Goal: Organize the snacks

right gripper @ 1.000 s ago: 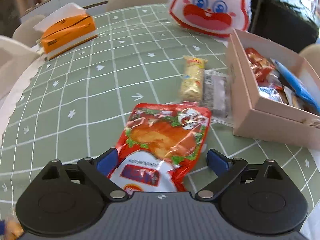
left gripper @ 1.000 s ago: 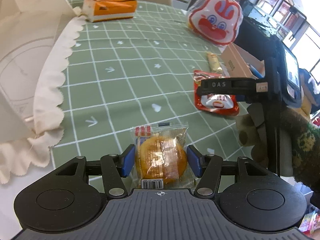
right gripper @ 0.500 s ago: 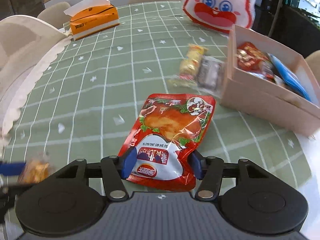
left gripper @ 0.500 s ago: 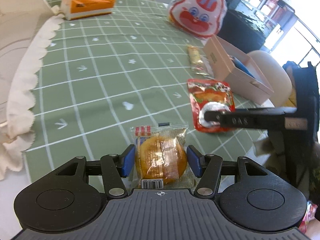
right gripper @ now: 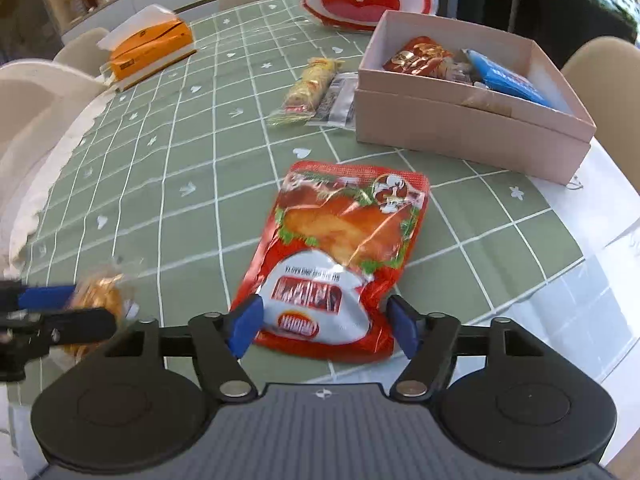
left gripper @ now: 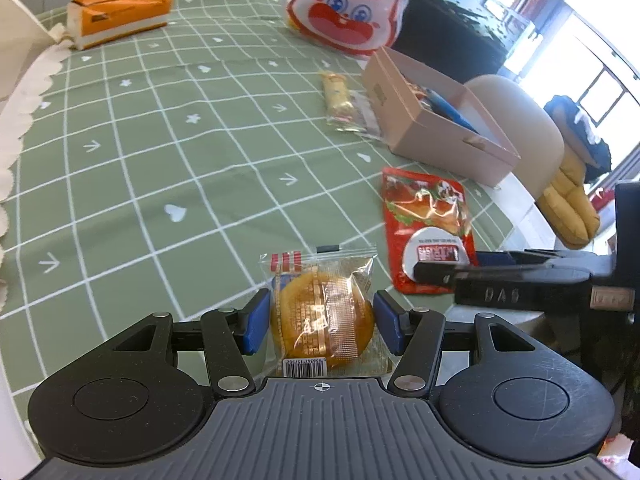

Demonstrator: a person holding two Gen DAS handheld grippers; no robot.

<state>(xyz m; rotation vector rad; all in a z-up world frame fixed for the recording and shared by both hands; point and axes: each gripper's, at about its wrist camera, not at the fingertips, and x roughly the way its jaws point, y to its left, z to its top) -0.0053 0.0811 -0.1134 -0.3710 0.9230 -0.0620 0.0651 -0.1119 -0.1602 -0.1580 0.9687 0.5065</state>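
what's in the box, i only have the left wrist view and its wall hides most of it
Observer: A red packet lies at the left end of the box, as the right wrist view has it.
Operator: anything else in there
Observer: A blue packet lies toward the right end.
Operator: how does the right gripper sit on the pouch
Observer: The right gripper has a pad against each side edge of the pouch, at its near end.
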